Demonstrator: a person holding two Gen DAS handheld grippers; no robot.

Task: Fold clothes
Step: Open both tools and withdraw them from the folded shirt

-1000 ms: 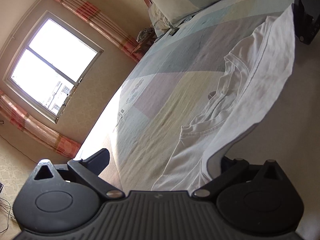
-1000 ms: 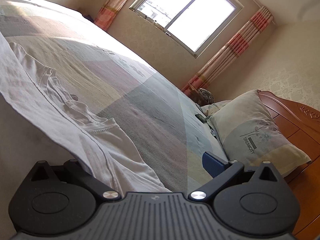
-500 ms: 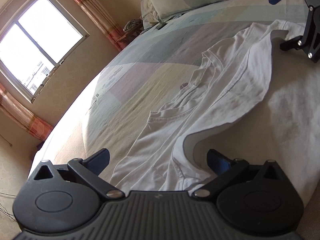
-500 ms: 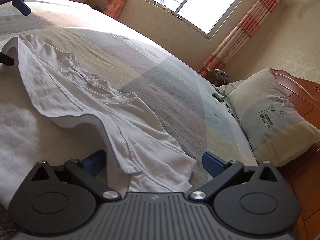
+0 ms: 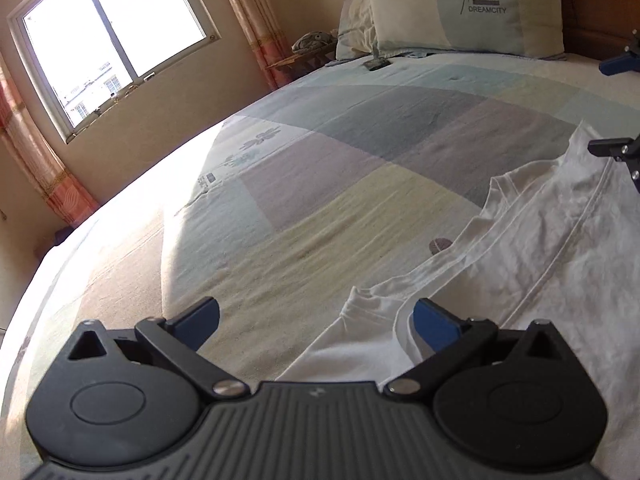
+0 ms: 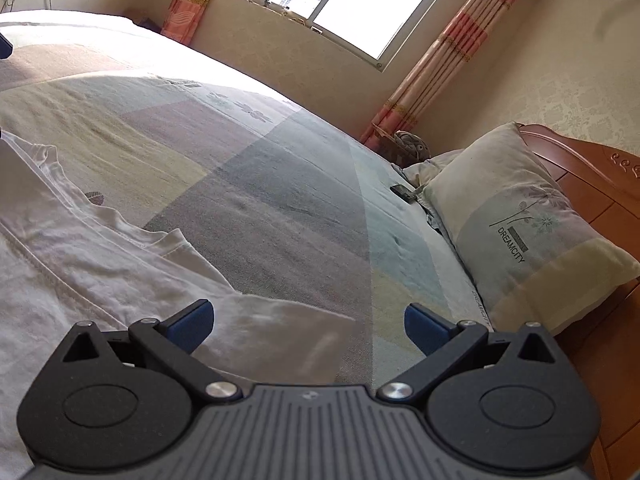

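Near the bed's (image 5: 360, 184) side edge, the left gripper (image 5: 316, 320) and right gripper (image 6: 308, 326) hover with jaws spread, empty. Loose and rumpled, the white shirt (image 5: 560, 248) could bunch or unfold if a careless pinch drags one layer.

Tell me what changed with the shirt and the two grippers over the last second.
Both grippers let go: a second ago each was shut on the white T-shirt, holding an edge raised. The shirt now lies folded over on the bedspread, and the left gripper and right gripper stand open, drawn back low beside it. The pillow and bedspread stayed put.
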